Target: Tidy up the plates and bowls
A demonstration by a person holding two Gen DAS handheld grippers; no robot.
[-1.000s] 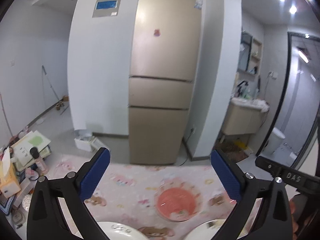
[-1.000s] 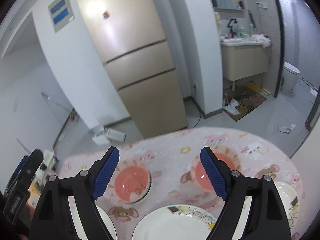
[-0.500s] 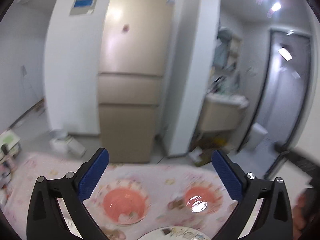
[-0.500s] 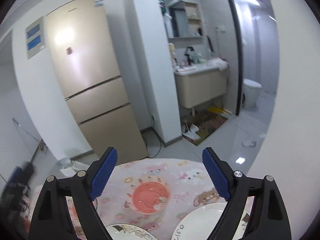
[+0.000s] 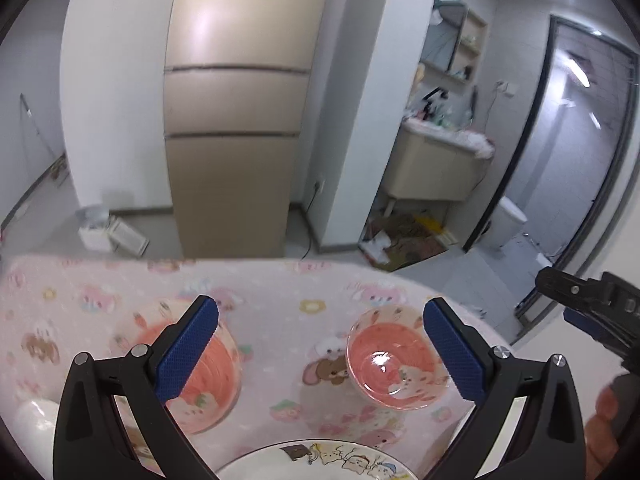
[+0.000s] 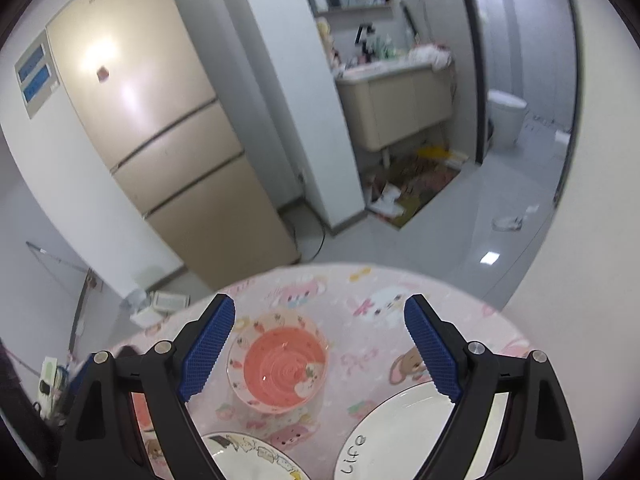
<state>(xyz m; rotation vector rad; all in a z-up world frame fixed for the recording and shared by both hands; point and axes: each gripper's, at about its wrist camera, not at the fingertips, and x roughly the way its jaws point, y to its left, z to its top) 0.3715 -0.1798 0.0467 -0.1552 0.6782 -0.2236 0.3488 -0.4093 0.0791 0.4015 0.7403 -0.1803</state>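
Both hand-held grippers have swung down toward the tabletop (image 5: 280, 292): left hand-held gripper (image 5: 320, 346) spread, empty; right hand-held gripper (image 6: 320, 348) spread above a pink bowl (image 6: 280, 372), probably the first pickup.

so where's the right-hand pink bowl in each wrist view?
Left wrist: pink bowl sits right of centre, just inside the right blue pad.
Right wrist: same bowl sits centre-left, between the pads.
Shared landmark: the beige fridge beyond the table.
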